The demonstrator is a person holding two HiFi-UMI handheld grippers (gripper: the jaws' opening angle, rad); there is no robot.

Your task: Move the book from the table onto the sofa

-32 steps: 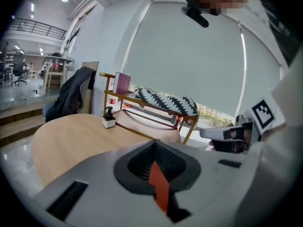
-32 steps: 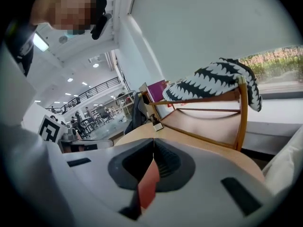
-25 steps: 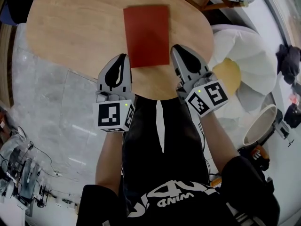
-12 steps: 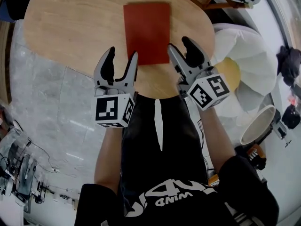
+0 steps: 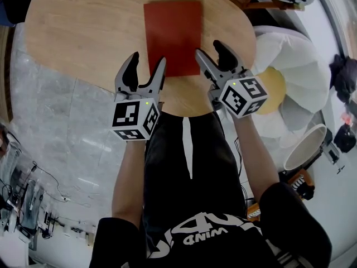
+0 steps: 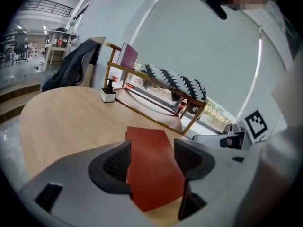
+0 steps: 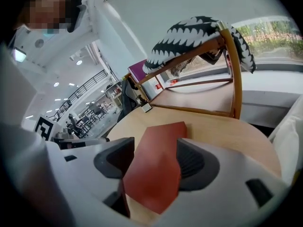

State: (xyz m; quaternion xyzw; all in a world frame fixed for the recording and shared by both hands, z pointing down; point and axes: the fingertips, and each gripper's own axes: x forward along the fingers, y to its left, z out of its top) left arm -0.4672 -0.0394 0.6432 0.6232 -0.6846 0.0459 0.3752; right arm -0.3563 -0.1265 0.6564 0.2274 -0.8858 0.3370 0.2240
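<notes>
Pointing downward, left gripper (image 5: 147, 60), right gripper (image 5: 208, 49) jaws just opened, book (image 5: 173, 32) corners between.

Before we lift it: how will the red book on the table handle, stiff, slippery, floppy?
The red book lies flat and thin on the table, edges straight: probably fairly stiff, though it may sag if held by one end. Its cover looks smooth, so likely slippery. Lying flush, it seems hard to get under.
</notes>
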